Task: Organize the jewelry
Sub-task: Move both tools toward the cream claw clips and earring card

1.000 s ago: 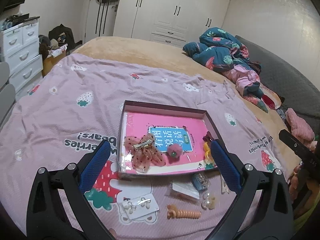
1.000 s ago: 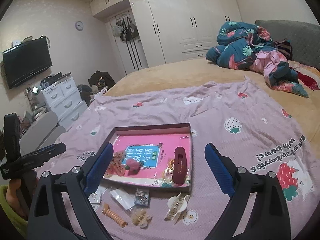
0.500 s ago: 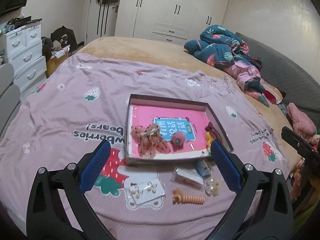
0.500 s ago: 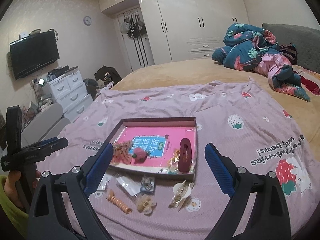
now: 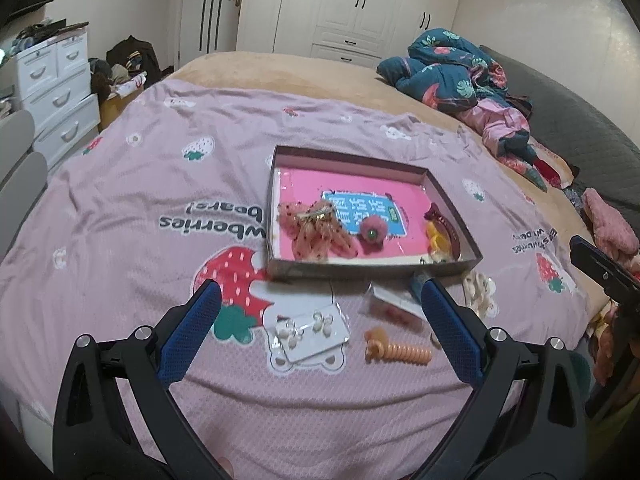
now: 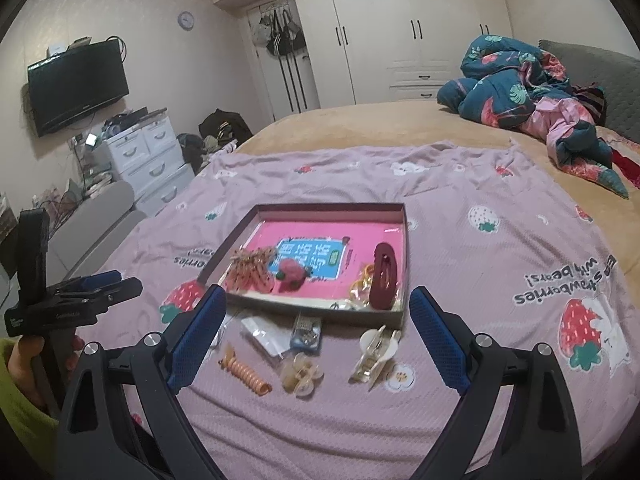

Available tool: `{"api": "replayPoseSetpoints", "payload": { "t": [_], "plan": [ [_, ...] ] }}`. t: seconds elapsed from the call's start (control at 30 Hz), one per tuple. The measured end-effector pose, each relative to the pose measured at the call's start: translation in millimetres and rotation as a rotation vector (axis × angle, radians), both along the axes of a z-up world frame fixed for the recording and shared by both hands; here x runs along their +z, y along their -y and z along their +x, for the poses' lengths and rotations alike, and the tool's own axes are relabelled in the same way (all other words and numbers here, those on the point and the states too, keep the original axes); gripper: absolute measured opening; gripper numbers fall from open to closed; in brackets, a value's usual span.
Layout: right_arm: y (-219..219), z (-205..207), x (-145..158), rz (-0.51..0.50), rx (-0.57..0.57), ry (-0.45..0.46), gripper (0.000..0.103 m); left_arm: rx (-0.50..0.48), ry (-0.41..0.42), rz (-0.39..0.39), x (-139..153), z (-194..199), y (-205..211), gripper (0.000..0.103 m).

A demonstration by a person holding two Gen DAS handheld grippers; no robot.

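A shallow box with a pink floor lies on the bedspread. Inside it are a polka-dot bow clip, a pink pompom and a dark red hair clip. On the cloth in front lie an earring card, an orange spiral hair tie, a clear packet, a beige flower clip and a white claw clip. My left gripper is open and empty above the earring card. My right gripper is open and empty above the loose pieces.
The lilac strawberry bedspread covers the near part of the bed. Crumpled bedding lies at the far right. White drawers and a wall television are at the left, wardrobes at the back.
Both grippers have drawn back and lifted a little, so the box and loose pieces sit farther ahead and more of the near cloth shows. Both stay open and empty.
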State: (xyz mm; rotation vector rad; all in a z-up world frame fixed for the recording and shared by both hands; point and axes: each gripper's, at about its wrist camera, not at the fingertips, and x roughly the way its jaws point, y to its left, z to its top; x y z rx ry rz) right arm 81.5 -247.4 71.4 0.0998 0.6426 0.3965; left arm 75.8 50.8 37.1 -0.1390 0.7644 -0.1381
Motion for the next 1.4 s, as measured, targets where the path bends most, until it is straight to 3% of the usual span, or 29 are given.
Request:
{"api": "replayPoseSetpoints", "payload": {
  "t": [0.8, 1.13, 1.4],
  "plan": [
    [-19, -3, -62, -0.032, 0.068, -0.158, 0.091, -0.035, -0.114, 0.059, -47, -11, 9, 0.093],
    [-29, 4, -91, -0.052, 0.081, -0.227, 0.076, -0.091, -0.137, 0.086, -59, 18, 32, 0.093],
    [-46, 22, -118, -0.035, 0.104, -0.308, 0.059, -0.071, -0.184, 0.1, -76, 40, 26, 0.093]
  ]
}}
